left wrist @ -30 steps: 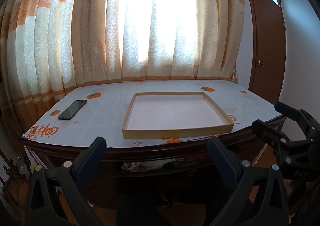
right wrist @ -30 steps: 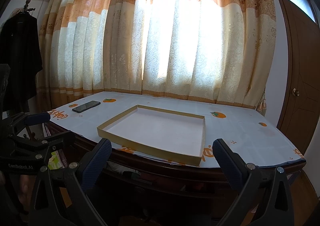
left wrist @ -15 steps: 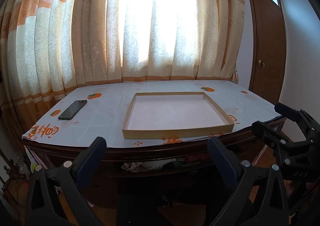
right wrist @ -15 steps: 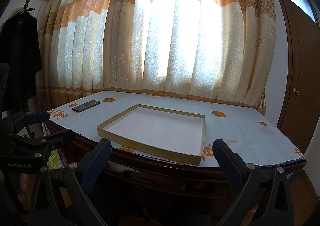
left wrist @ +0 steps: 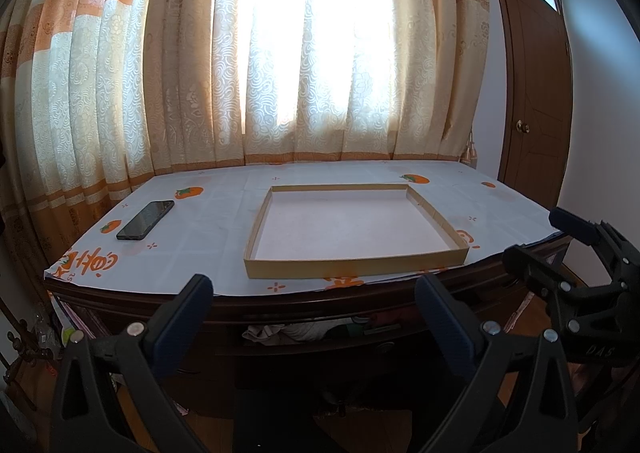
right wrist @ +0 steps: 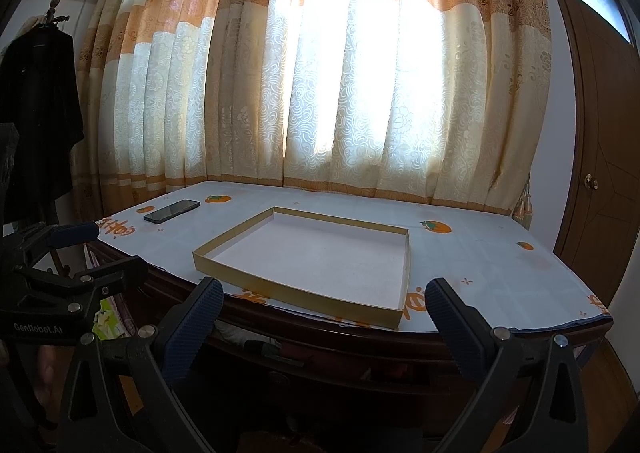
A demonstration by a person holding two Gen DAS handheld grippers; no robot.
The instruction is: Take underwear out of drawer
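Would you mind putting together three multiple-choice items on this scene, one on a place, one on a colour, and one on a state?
1. Where does the phone lie on the table?
A. Inside the tray
B. On the cloth, left of the tray
C. In the drawer

2. What colour are the fruit prints on the tablecloth?
A. Orange
B. Blue
C. Purple

3. How do the left gripper and right gripper stand?
A. Both shut on fabric
B. One open, one shut
C. Both open, holding nothing

Answers:
1. B, the phone rests flat on the cloth, apart from the shallow tray.
2. A, the prints near the phone and the far corner are orange.
3. C, each pair of fingers stands wide apart before the drawer, where the crumpled fabric lies untouched.
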